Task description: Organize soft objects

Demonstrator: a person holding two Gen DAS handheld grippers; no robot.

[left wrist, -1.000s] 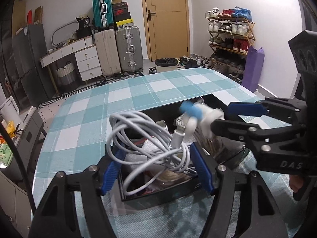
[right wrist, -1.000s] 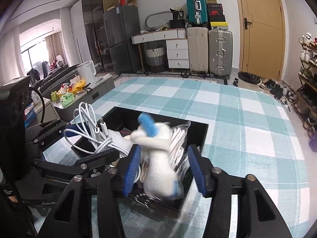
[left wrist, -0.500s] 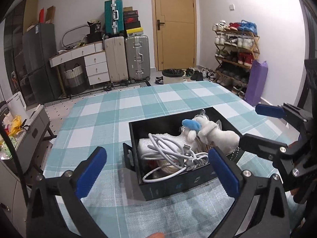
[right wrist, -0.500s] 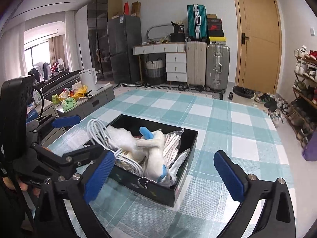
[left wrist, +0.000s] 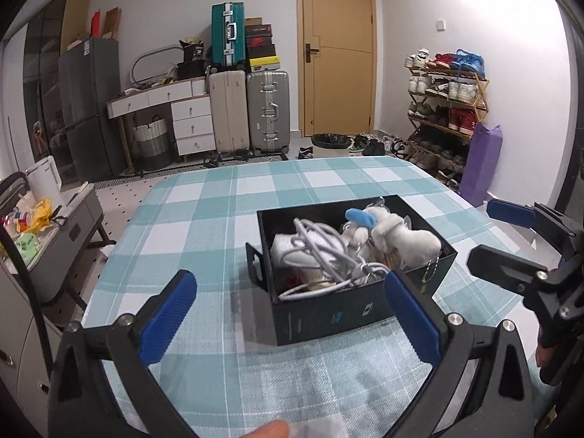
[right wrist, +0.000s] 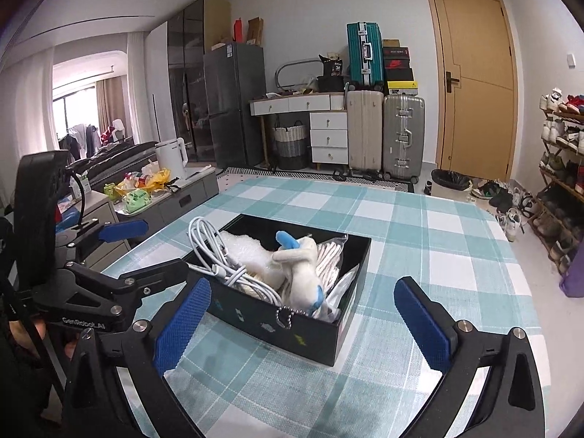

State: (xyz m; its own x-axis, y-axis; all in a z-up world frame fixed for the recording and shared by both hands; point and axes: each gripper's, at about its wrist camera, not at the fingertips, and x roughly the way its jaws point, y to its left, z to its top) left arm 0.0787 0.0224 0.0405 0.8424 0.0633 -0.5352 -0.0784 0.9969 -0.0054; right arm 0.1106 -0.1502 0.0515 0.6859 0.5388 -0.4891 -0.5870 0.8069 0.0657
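A: Where do the soft things sit right now?

B: All in the open black rectangular box [left wrist: 350,314], just right of centre in the left wrist view, on the bench under its teal-and-white checked cloth [left wrist: 204,215]. The coiled white charging cable [left wrist: 321,252] lies on the box's left side, over a white padded pouch [right wrist: 244,252]. The small white plush toy with blue ear and paw [left wrist: 398,233] lies on the right, on top of a clear bag of pale cord [right wrist: 328,255].

A: And the grippers?

B: Both have just let go. The left gripper [left wrist: 292,310] has its blue-padded fingers [left wrist: 168,314] spread wide at the bottom of its own view, nothing between them but cloth and the box's near wall. The right gripper [right wrist: 303,321] is the same: fingers far apart, empty, the box framed between them from the other corner. Each shows in the other's view at the edge of the frame, also gaping.

A: Why so wide?

B: I'd guess so the pads clear the cable loops and the toy's bead chain [right wrist: 284,315], which hangs over the box's front wall.

A: So the job's finished?

B: Nearly, I'd say. Nothing soft lies loose on the cloth, though the cable stands proud of the rim.
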